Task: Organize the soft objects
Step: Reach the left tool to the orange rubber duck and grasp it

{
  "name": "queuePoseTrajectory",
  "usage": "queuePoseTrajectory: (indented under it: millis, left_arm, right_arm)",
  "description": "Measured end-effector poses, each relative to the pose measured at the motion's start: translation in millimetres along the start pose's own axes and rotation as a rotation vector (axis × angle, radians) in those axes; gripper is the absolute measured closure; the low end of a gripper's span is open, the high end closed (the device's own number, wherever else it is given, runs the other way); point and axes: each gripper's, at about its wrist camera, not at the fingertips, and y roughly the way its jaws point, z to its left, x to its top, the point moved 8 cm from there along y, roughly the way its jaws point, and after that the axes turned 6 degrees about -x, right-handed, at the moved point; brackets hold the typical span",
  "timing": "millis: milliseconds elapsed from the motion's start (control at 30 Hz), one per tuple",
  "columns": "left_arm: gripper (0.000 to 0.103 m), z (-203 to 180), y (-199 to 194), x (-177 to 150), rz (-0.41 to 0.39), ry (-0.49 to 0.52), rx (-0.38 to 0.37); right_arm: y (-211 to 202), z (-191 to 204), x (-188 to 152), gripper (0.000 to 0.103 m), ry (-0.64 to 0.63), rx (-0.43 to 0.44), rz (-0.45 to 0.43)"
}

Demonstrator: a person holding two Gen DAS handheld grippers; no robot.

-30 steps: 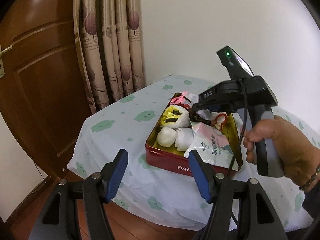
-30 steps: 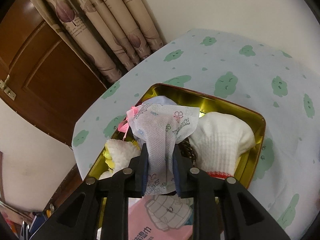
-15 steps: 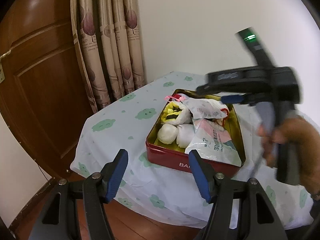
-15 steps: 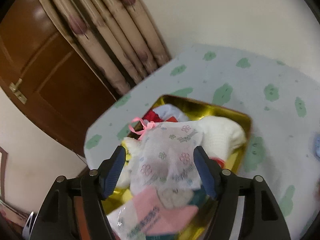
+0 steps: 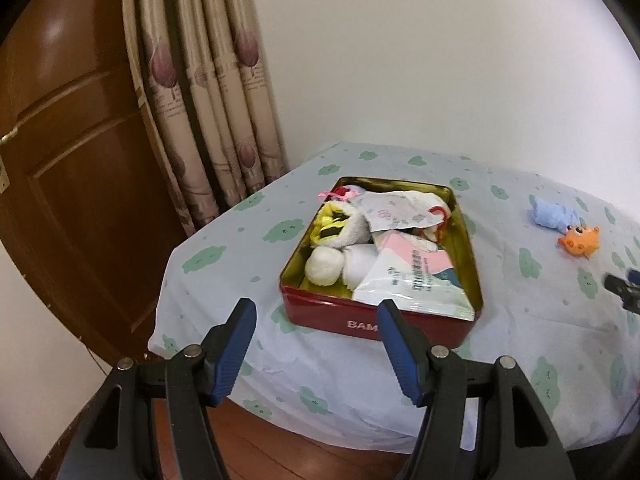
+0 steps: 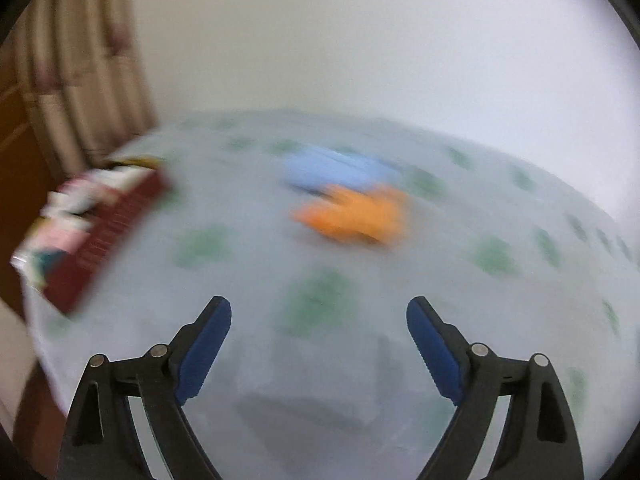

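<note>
Badly blurred, the orange toy [image 6: 352, 216] lies beyond the empty, still-opening right gripper [image 6: 319, 344]; left gripper [image 5: 316, 354] spread.

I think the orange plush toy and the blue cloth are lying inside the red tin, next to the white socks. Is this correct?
Not quite. The orange plush toy and the blue cloth lie outside the red tin, on the tablecloth to its right. The white socks are indeed in the tin. The left wrist view shows this clearly.
</note>
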Motion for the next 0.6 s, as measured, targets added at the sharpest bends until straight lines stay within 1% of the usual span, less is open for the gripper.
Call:
queuePoseTrajectory:
  millis: [67,133,200,267,333,367,433,467,567,600]
  left_arm:
    - [0.039,-7.7,-0.1,-0.4,-0.002,0.018,-0.011]
    - [0.039,-18.2,2.8,-3.0,0.013,0.036,-0.042]
    - [0.039,-33.7,5.4,-6.5,0.031,0.062,-0.094]
    - [0.039,-53.7,7.4,-9.6,0.047,0.106,-0.142]
    - [0.039,-75.7,6.7,-11.0,0.052,0.15,-0.198]
    - [0.039,-91.7,5.9,-10.9,0.049,0.187,-0.228]
    - [0.038,-120.5,7.2,-10.5,0.058,0.243,-0.284]
    - [0.039,-138.3,9.9,-10.0,0.074,0.262,-0.328]
    - [0.039,-184.9,18.9,-5.8,0.112,0.289,-0.45]
    - [0.039,-197.3,22.5,-3.6,0.123,0.299,-0.476]
  right_arm:
    - [6.6,-38.5,-11.9,0.015,0.027,-0.064,0.018]
    - [13.0,-78.4,-21.8,0.015,0.069,-0.116,0.038]
    - [18.6,-109.1,-25.8,0.014,0.121,-0.146,0.047]
    - [23.2,-131.3,-26.6,0.013,0.175,-0.16,0.059]
    - [24.0,-144.2,-25.8,0.009,0.244,-0.132,0.045]
    - [26.3,-147.0,-27.4,0.008,0.266,-0.11,0.046]
    - [28.5,-146.7,-28.1,0.008,0.276,-0.089,0.049]
    - [26.5,-147.5,-28.2,0.008,0.273,-0.084,0.04]
    - [22.1,-141.7,-24.5,0.004,0.269,-0.055,0.007]
    - [20.5,-143.0,-24.3,0.004,0.276,-0.05,-0.002]
